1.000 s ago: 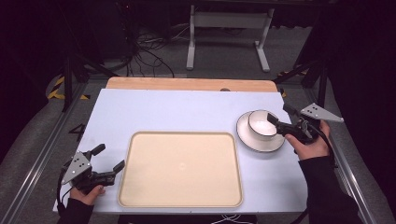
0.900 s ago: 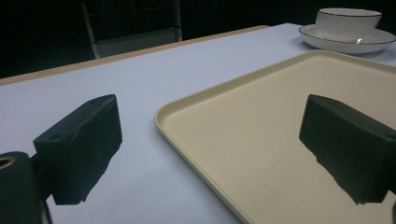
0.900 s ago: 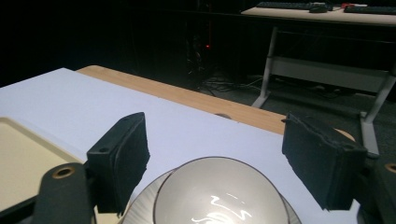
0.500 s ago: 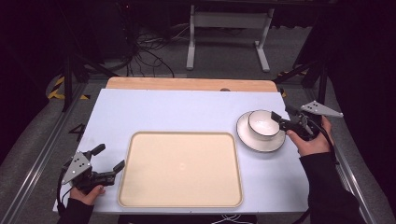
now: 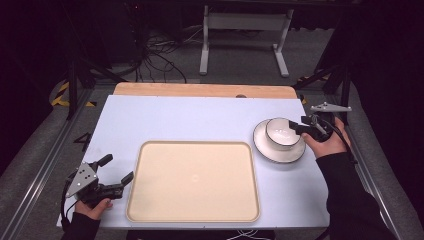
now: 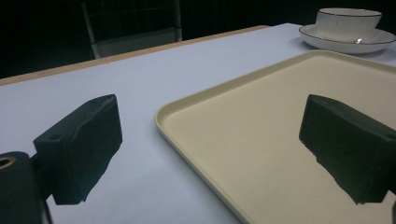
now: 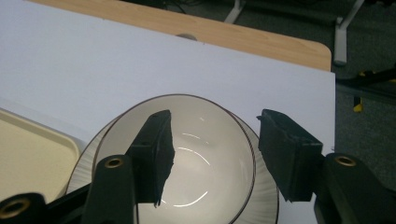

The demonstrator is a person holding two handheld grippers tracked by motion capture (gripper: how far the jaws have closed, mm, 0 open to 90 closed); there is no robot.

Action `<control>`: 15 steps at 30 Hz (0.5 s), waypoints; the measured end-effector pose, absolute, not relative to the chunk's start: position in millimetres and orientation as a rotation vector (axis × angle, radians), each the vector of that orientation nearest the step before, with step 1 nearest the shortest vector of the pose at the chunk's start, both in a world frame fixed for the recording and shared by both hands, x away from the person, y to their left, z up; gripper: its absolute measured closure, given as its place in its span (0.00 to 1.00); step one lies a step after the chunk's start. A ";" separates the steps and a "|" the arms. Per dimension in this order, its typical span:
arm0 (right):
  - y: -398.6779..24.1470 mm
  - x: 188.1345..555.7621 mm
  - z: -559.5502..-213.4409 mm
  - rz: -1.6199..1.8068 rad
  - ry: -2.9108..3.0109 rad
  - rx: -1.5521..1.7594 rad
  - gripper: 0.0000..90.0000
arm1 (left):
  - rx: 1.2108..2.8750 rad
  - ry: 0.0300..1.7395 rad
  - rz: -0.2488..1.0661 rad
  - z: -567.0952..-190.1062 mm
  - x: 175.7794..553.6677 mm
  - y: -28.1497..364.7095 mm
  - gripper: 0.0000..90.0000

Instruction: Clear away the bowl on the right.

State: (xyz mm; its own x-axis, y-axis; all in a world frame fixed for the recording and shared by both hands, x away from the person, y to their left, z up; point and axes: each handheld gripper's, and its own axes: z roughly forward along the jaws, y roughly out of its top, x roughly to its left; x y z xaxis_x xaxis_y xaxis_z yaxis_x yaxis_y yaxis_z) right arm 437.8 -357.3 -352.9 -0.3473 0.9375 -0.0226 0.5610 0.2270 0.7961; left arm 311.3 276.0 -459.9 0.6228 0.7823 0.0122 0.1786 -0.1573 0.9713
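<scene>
While my right gripper (image 7: 212,154) has its jaws closing astride the bowl's (image 7: 205,158) near wall, one inside, one outside, not yet pinching, the bowl sits on its saucer (image 5: 278,152) right of the tray (image 5: 192,180).

White ceramic bowl (image 7: 205,154) dark-rimmed, on white ribbed saucer (image 5: 265,148); beige plastic tray (image 5: 194,180); pale blue desk (image 5: 190,120), wooden far edge.

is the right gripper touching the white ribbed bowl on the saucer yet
Apart. In the right gripper view the right gripper straddles the white ribbed bowl's rim, one jaw inside, one outside with a gap; jaws have been closing, neither pressing.
</scene>
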 end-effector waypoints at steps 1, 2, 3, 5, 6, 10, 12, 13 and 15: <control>-357.3 439.3 -353.1 0.958 2.002 1.384 0.50 | 1.678 0.799 0.644 -459.9 311.3 276.0 0.07; -357.3 439.3 -353.1 0.958 2.002 1.384 0.50 | 1.678 0.799 0.644 -459.9 311.3 276.0 0.07; -357.5 441.3 -353.0 0.931 2.012 1.402 0.52 | 1.678 0.799 0.644 -459.9 311.3 276.0 0.07; -358.9 445.7 -353.5 0.892 2.027 1.447 0.56 | 1.676 0.801 0.642 -460.0 311.2 275.9 0.07; -359.4 447.6 -353.7 0.863 2.038 1.462 0.57 | 1.676 0.801 0.641 -459.9 311.2 275.9 0.07; -360.4 451.9 -353.9 0.809 2.057 1.516 0.60 | 1.676 0.801 0.641 -459.9 311.2 275.9 0.07; -361.1 454.6 -354.6 0.786 2.060 1.536 0.62 | 1.673 0.800 0.642 -460.1 311.1 275.8 0.07; -361.3 456.3 -354.9 0.769 2.067 1.556 0.63 | 1.675 0.801 0.643 -460.0 311.0 275.9 0.07; -361.4 459.8 -356.0 0.745 2.079 1.598 0.66 | 1.675 0.799 0.640 -460.0 310.9 275.9 0.07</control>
State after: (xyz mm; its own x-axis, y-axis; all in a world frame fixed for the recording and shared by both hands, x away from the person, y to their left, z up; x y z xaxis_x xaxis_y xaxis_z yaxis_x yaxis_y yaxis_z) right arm 459.8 -361.4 -356.0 -0.2569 0.9664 -0.0010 0.7458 0.1989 0.6357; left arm 310.9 275.9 -460.0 0.6242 0.7812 0.0084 0.1785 -0.1531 0.9719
